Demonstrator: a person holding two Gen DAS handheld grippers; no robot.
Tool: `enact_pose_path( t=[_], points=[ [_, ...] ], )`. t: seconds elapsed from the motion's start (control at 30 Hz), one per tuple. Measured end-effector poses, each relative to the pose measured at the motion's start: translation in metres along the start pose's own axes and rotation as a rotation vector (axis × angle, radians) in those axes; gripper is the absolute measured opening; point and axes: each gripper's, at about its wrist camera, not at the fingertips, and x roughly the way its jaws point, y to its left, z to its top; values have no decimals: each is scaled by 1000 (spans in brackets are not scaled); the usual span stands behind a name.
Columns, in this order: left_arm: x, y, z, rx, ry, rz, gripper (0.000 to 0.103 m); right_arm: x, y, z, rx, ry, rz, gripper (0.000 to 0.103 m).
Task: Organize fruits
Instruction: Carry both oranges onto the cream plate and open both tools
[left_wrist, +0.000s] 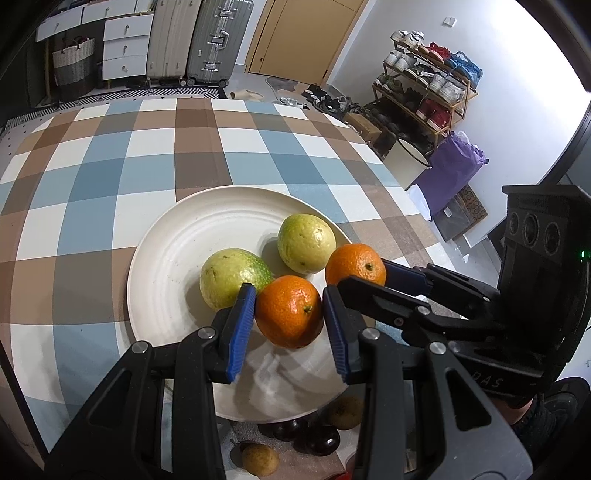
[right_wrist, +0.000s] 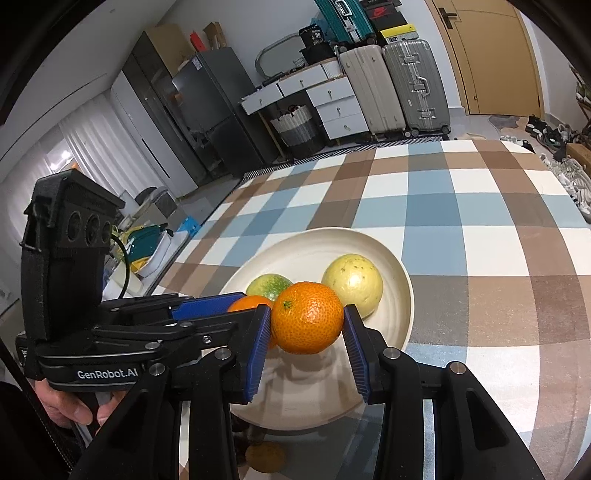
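A white plate (left_wrist: 173, 266) (right_wrist: 399, 280) sits on the checked tablecloth with two yellow-green fruits (left_wrist: 232, 277) (left_wrist: 306, 242) on it. My left gripper (left_wrist: 288, 295) is shut on an orange (left_wrist: 288, 321) just above the plate's near part, its blue pads pressing both sides. Right beside it, my right gripper (right_wrist: 306, 314) is shut on a second orange (right_wrist: 308, 325), also over the plate. In the left wrist view the right gripper (left_wrist: 365, 277) and its orange (left_wrist: 354, 262) show at the right. The right wrist view shows the left gripper (right_wrist: 240, 308) and its orange (right_wrist: 248, 302) partly hidden.
Small dark fruits (left_wrist: 317, 437) and brownish round fruits (left_wrist: 260, 459) (left_wrist: 345, 411) lie on the table just in front of the plate. The checked tablecloth (left_wrist: 110, 166) stretches beyond the plate. A person's hand (right_wrist: 70, 406) grips the left tool's handle.
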Motion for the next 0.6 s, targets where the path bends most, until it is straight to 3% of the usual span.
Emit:
enact_pose_path(
  t=[0.13,0.27,0.6],
  points=[
    [0,-1,0,-1,-3,-5,34,0,1,-1,-10,4,-19,41],
    [0,-3,1,10,-9,12,34,-8,0,-1,0,-33,-13,55],
    [-21,-5,-6,11,-40,25,34,-32,3,1,2,-97,-18,55]
  ],
)
